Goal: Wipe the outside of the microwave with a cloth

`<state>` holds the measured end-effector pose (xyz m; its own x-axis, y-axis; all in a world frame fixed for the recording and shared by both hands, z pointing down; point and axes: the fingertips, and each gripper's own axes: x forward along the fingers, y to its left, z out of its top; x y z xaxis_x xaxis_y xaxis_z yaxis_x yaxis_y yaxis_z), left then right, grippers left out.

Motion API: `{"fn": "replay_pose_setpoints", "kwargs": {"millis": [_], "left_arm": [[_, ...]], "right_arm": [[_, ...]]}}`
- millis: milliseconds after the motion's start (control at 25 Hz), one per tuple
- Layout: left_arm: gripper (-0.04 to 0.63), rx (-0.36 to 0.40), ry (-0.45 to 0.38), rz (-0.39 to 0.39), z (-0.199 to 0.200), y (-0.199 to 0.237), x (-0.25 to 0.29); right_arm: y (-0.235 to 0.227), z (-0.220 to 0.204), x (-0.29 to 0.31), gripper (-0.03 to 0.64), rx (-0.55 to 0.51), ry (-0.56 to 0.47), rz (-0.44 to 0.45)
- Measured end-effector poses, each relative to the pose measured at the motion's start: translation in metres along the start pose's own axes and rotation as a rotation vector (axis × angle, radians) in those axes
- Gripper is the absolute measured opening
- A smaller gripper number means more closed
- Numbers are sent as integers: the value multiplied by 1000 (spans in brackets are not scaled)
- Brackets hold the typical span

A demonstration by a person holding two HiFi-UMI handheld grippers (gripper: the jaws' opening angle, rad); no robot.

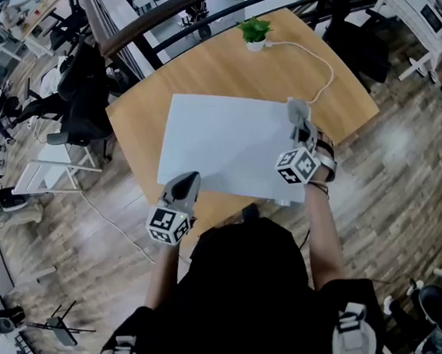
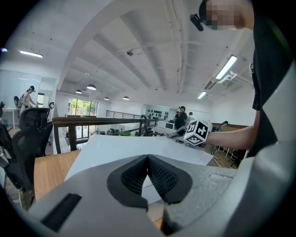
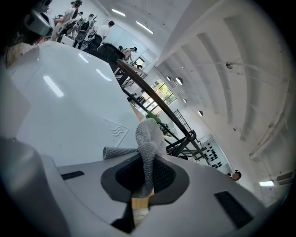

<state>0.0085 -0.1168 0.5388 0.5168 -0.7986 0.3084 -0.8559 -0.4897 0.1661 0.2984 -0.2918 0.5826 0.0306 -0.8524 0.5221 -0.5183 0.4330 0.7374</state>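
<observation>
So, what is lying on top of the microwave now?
A grey cloth, pinched in the right tongs, lies on the white top of the microwave, at its right edge. The surface under cloth and tongs is covered and cannot be seen.

White microwave (image 1: 224,141), grey mesh-textured cloth (image 3: 147,134)

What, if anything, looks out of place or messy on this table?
Nothing stands out. The microwave sits flat on the table, the little plant stands upright behind it, and a white cord lies loosely nearby. The cloth is pinched in the right gripper; the left gripper is shut and empty.
</observation>
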Motion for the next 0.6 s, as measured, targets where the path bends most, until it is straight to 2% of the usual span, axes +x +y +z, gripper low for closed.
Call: {"fn": "replay_pose_setpoints", "kwargs": {"millis": [600], "left_arm": [[2, -21, 0, 51, -3, -6, 2]], "right_arm": [[-6, 3, 18, 8, -9, -19, 14]]}}
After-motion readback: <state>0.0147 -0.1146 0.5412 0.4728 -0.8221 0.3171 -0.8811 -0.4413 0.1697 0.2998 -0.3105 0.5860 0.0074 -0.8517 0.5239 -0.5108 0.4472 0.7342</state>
